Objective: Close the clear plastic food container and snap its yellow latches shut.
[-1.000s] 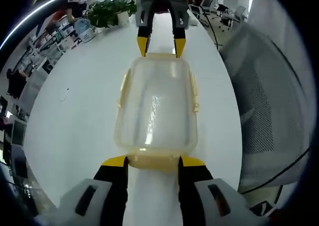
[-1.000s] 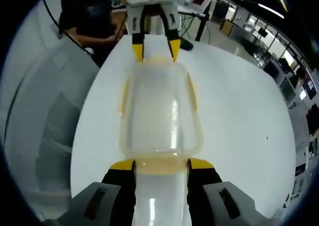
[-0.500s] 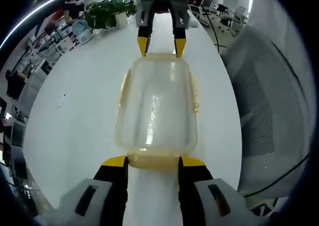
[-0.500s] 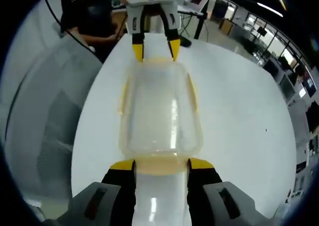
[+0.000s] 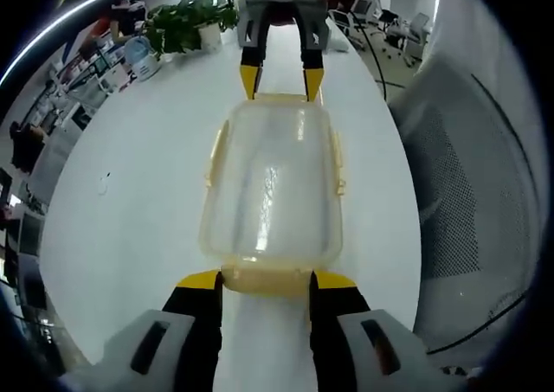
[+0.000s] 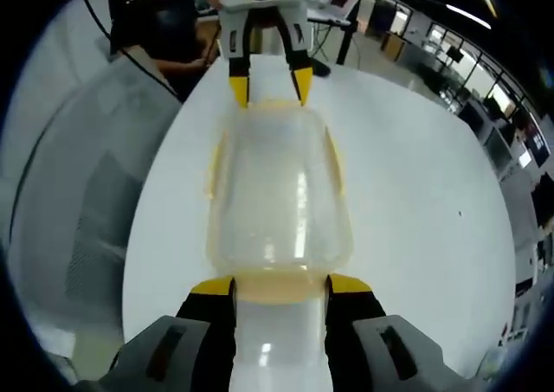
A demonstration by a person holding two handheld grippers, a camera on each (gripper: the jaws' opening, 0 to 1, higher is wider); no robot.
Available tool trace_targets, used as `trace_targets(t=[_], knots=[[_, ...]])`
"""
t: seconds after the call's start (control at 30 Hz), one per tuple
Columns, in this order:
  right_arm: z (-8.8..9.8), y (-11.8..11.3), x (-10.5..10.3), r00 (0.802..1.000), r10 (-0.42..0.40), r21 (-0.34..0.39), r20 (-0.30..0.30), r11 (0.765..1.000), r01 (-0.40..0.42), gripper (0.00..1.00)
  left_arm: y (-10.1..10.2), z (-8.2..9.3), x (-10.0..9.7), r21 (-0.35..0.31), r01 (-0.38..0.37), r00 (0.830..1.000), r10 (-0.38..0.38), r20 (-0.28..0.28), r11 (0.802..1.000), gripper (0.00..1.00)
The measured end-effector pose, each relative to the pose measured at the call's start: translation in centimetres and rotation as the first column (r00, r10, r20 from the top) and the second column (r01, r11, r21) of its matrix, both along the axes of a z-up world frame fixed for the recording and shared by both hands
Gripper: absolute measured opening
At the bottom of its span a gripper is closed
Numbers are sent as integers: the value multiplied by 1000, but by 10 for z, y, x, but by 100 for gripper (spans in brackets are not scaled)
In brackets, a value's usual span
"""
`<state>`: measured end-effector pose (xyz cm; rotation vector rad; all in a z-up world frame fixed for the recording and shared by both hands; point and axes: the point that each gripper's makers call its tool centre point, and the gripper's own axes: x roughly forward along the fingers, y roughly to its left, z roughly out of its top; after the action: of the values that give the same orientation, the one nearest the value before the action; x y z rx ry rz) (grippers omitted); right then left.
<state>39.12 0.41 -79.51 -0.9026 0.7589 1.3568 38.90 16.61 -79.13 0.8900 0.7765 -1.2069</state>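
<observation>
Clear plastic forms the food container [image 5: 272, 189], which lies lid-on along the middle of the white table [image 5: 130, 202], with yellow latches [image 5: 214, 154] on both long sides. In the left gripper view, the left gripper [image 5: 262, 279] has its jaws spread apart, their yellow tips against the near end latch, gripping nothing; the right gripper [image 5: 280, 80] meets the far end. In the right gripper view, the right gripper [image 6: 280, 285] is equally spread at its end, holding nothing, facing the left gripper [image 6: 267, 85].
</observation>
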Motion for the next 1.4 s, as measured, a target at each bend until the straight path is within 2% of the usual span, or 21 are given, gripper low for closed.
trace_targets(t=[1.03,1.4], knots=[[4,-64,2,1000,-14,-26,1,1000,14,39,-65,-1,8,-21,31,999,-32,-9,999,39],[3,-81,1,1000,-30,-26,-5,999,30,39,-82,1,8,-31,44,999,-44,-6,999,39]])
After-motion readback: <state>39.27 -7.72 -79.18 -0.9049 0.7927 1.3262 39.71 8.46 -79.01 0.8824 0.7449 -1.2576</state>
